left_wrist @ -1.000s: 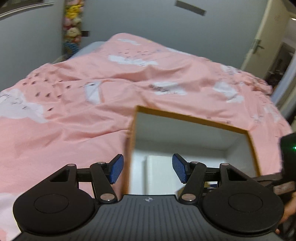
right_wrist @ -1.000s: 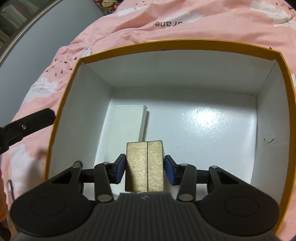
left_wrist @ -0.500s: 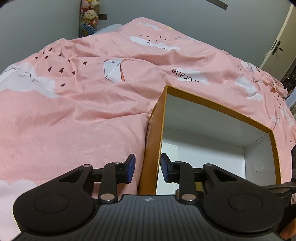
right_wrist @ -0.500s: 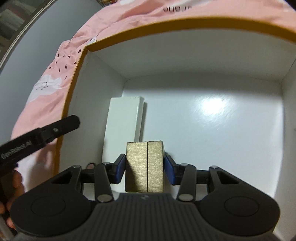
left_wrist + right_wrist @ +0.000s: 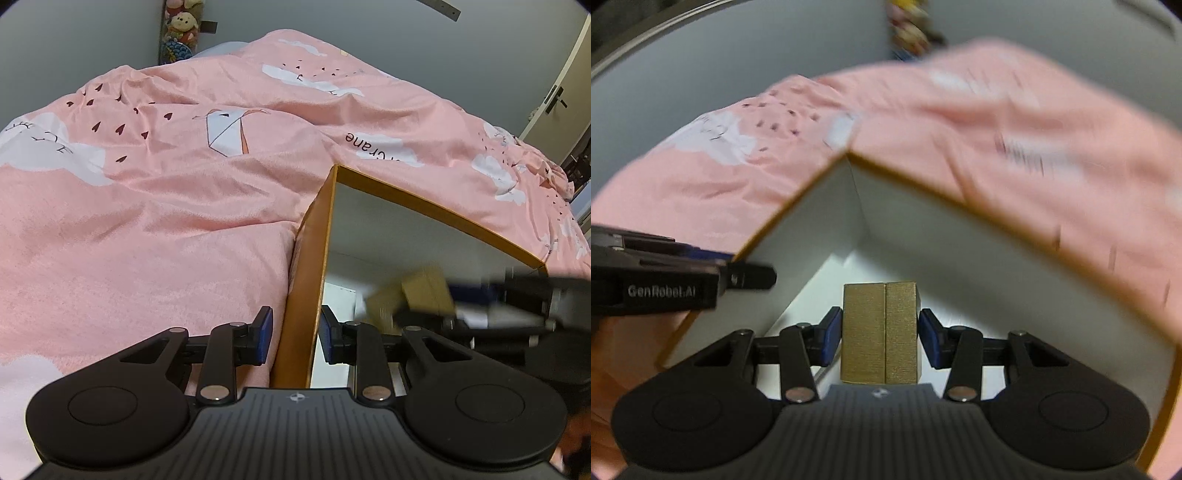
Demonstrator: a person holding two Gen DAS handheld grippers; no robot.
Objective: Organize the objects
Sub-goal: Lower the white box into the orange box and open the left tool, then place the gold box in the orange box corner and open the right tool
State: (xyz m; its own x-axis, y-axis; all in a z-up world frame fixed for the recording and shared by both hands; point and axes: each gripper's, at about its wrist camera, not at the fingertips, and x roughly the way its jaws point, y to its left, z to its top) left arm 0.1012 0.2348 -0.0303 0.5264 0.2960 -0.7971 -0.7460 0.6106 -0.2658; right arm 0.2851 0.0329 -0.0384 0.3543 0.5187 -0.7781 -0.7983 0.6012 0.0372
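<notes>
My left gripper (image 5: 296,338) is clamping the near side wall of the box (image 5: 308,280), one blue pad outside it and one inside. My right gripper (image 5: 881,334) is squeezing a gold block (image 5: 880,332) between its pads, holding it above the box's white floor.

The left view is showing the pink bedspread (image 5: 155,221) spreading out beyond the box, with stuffed toys (image 5: 181,33) against the grey wall and a door (image 5: 561,92) far right; there the block and my right gripper are only showing as a brown and black blur inside the box. The right view is giving the block sharp, with a seam down its middle, and is looking into a far corner of the box, where my left gripper is crossing the rim at the left edge. The bedspread there is smeared.
</notes>
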